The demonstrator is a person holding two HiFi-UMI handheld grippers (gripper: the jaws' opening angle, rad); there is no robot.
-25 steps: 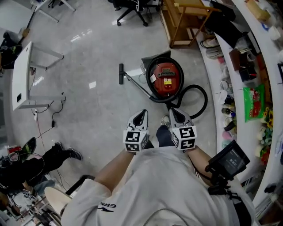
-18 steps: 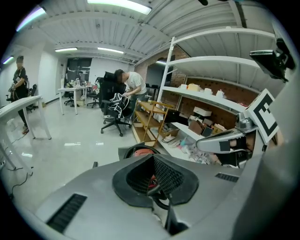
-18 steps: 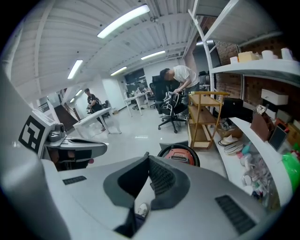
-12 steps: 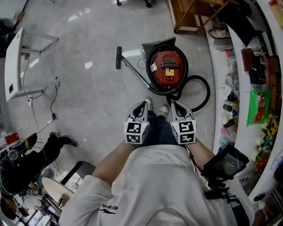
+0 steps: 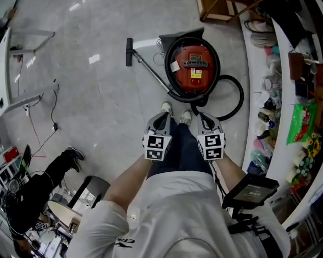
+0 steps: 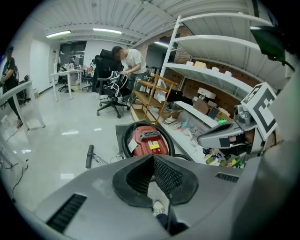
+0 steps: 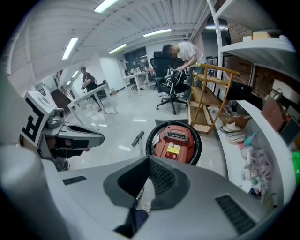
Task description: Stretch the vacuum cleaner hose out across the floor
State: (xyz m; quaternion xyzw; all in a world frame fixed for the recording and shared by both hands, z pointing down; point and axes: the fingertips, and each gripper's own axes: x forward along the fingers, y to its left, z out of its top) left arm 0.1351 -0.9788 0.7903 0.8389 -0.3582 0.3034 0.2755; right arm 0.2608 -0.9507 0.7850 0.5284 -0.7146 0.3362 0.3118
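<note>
The red vacuum cleaner (image 5: pixel 193 70) stands on the grey floor just ahead of the person's shoes (image 5: pixel 166 107). Its black hose (image 5: pixel 237 101) rings the body and loops out to the right. A metal wand (image 5: pixel 151 70) runs left to the black floor nozzle (image 5: pixel 129 52). My left gripper (image 5: pixel 162 117) and right gripper (image 5: pixel 199 117) hang side by side above the person's legs, both shut and empty, short of the vacuum. The left gripper view shows the vacuum cleaner (image 6: pixel 147 140) beyond the shut left gripper (image 6: pixel 152 157). The right gripper view shows the vacuum cleaner (image 7: pixel 174 140) beyond the right gripper (image 7: pixel 149 159).
A wooden rack (image 5: pixel 222 10) stands behind the vacuum. A cluttered white counter (image 5: pixel 252 121) curves down the right side. White table legs (image 5: pixel 25 95) and a loose cable (image 5: pixel 50 121) lie at the left. A seated person's leg (image 5: pixel 55 166) is at lower left.
Both grippers have sunk lower, still shut and side by side. The person has come closer to the vacuum cleaner, whose body now lies just past the shoes.
</note>
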